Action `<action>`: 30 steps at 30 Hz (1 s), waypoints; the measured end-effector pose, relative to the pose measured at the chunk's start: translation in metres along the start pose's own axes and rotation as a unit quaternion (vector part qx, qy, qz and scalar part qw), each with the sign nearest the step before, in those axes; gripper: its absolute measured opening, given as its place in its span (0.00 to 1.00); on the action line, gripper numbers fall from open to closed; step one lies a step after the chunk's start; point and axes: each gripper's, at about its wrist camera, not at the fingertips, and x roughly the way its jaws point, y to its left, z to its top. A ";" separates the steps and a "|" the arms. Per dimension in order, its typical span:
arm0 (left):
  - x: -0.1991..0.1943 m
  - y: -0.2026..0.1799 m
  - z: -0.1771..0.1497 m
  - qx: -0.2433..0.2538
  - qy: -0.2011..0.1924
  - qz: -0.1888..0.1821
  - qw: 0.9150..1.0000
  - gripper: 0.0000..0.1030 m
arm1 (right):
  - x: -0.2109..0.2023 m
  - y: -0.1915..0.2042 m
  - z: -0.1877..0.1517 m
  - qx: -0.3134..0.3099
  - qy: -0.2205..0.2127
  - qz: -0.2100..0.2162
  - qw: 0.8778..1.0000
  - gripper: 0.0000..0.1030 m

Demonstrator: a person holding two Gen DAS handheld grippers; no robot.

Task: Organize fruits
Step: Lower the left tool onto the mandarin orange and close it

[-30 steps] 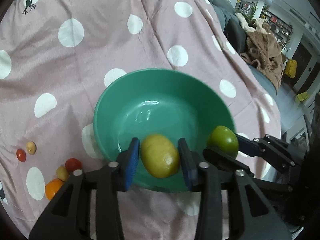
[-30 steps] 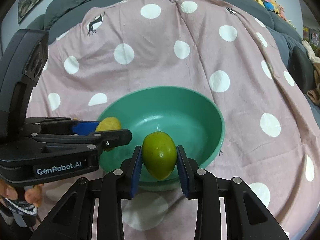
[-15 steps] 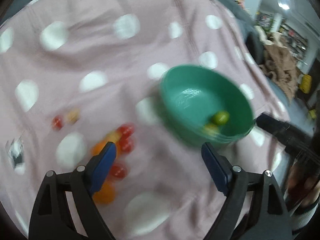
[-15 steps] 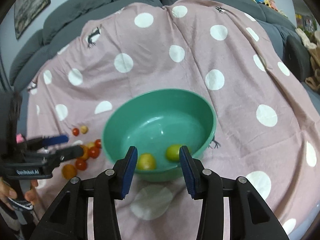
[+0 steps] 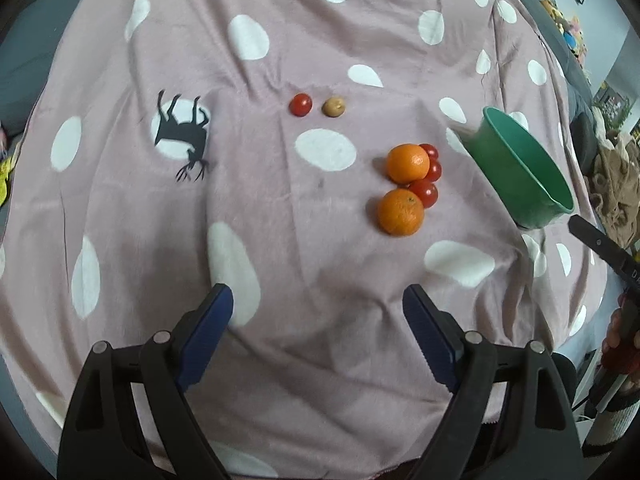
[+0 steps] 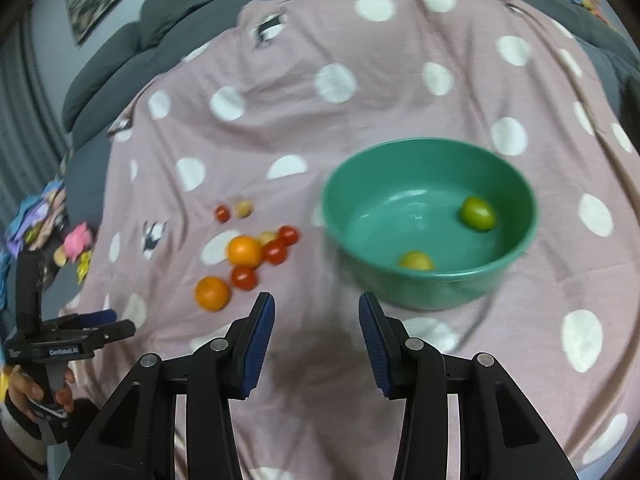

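A green bowl sits on the polka-dot cloth and holds a green fruit and a yellow fruit. The bowl also shows at the right of the left wrist view. Two oranges lie with three red tomatoes left of the bowl. A lone tomato and a small tan fruit lie farther back. My left gripper is open and empty, well short of the oranges. My right gripper is open and empty, in front of the bowl.
The pink cloth with white dots covers a sofa-like surface; its front edge is near my left gripper. A deer print is at the left. Toys lie past the cloth's left edge.
Both grippers opened and dropped their fruits into the bowl. Both then pulled back and swung left; the left now faces the oranges and tomatoes.
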 end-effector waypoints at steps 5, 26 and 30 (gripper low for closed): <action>-0.003 -0.003 -0.009 0.004 -0.003 -0.021 1.000 0.84 | 0.010 0.028 -0.006 -0.033 0.022 0.011 0.999 0.43; 0.024 -0.037 0.015 0.064 -0.009 -0.022 0.998 0.84 | 0.053 0.060 0.001 -0.061 0.062 0.028 0.996 0.43; 0.036 -0.041 0.023 0.062 -0.004 -0.030 0.998 0.84 | 0.061 0.056 0.005 -0.055 0.064 0.027 0.996 0.43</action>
